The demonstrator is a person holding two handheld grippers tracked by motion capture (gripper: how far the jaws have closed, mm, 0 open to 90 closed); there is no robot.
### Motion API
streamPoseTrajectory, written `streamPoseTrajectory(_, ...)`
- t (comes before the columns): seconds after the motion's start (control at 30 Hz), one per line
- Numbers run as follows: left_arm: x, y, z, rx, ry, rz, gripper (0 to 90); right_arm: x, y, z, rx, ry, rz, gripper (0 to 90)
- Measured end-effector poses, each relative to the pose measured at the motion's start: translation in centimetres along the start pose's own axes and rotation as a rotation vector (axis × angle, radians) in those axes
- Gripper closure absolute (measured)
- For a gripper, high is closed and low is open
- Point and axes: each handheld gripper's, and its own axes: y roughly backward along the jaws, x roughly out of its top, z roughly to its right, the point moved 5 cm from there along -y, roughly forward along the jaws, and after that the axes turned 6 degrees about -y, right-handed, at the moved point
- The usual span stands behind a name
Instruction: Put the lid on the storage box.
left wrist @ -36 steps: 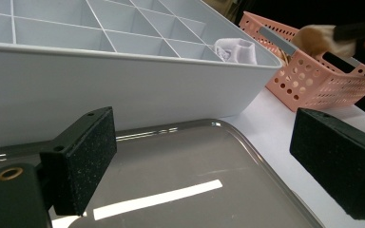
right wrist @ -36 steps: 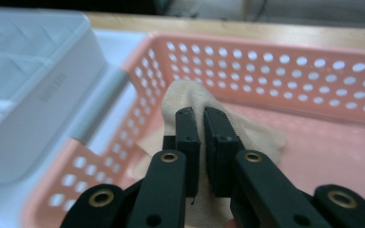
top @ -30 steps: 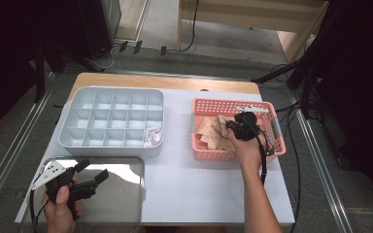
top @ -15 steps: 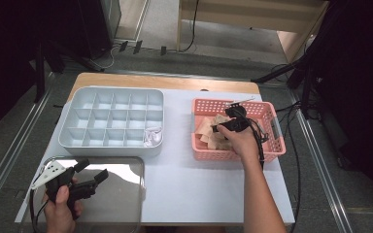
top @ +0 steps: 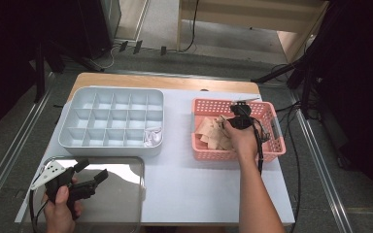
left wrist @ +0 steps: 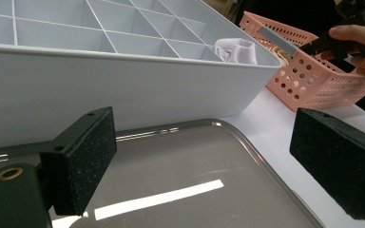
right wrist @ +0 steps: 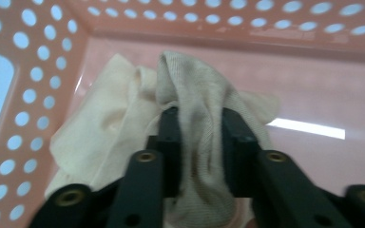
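Observation:
A pink perforated basket (top: 274,146) at the right holds several beige cloths (top: 212,134). My right gripper (top: 229,121) reaches into the basket. In the right gripper view its jaws have just been closing and now pinch a fold of a beige cloth (right wrist: 123,128) between the pads; the right gripper (right wrist: 199,124) is shut on it above the basket floor (right wrist: 313,85). My left gripper (top: 93,170) hovers open over a steel tray (top: 121,194) at the front left, with nothing between its pads (left wrist: 85,161).
A grey divided box (top: 111,119) sits at the back left, with a white cloth (top: 152,137) in its near right compartment. In the left gripper view the box wall (left wrist: 123,90) rises just past the tray (left wrist: 195,166), with the basket (left wrist: 313,80) beyond. White table cover lies between.
My right hand has shifted a little to the left inside the basket, over the cloths. The left hand and its gripper have stayed put.

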Motion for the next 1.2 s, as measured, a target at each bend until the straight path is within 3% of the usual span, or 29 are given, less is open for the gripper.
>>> streamPoseTrajectory(0.1,0.0,0.0,0.0,0.0,0.001,-0.001,8.6,-0.1,0.6,0.1,-0.003,0.009,0.058,78.2)
streamPoseTrajectory(0.33,0.1,0.0,0.1,0.003,-0.007,0.0,8.6,-0.6,3.4,0.5,0.023,-0.02,0.281,78.4)
streamPoseTrajectory(0.37,0.1,0.0,0.1,0.004,-0.01,0.002,8.6,-0.8,3.9,0.5,0.046,-0.023,0.32,78.4)
streamPoseTrajectory(0.43,0.2,0.0,0.2,0.004,-0.008,0.009,8.6,-1.4,4.7,0.5,0.094,-0.005,0.381,78.4)
streamPoseTrajectory(0.53,0.4,0.2,0.5,0.005,-0.021,0.014,8.6,-2.3,5.4,0.5,0.081,0.046,0.449,78.3)
streamPoseTrajectory(0.7,0.5,0.2,0.6,0.02,-0.033,0.017,8.6,-3.6,5.8,0.7,0.095,0.031,0.529,78.4)
streamPoseTrajectory(0.83,0.5,0.2,0.7,0.03,-0.048,0.023,8.6,-4.4,6.0,0.8,0.142,0.017,0.586,78.3)
streamPoseTrajectory(0.97,0.4,0.1,0.7,0.039,-0.057,0.02,8.6,-4.6,6.3,1.2,0.139,-0.006,0.647,77.8)
streamPoseTrajectory(1.07,0.4,0.0,0.8,0.044,-0.074,0.02,8.6,-4.7,6.6,1.0,0.166,-0.005,0.669,77.8)
streamPoseTrajectory(1.2,0.4,-0.1,0.8,0.042,-0.081,0.011,8.6,-5.1,6.8,0.6,0.131,0.026,0.694,77.1)
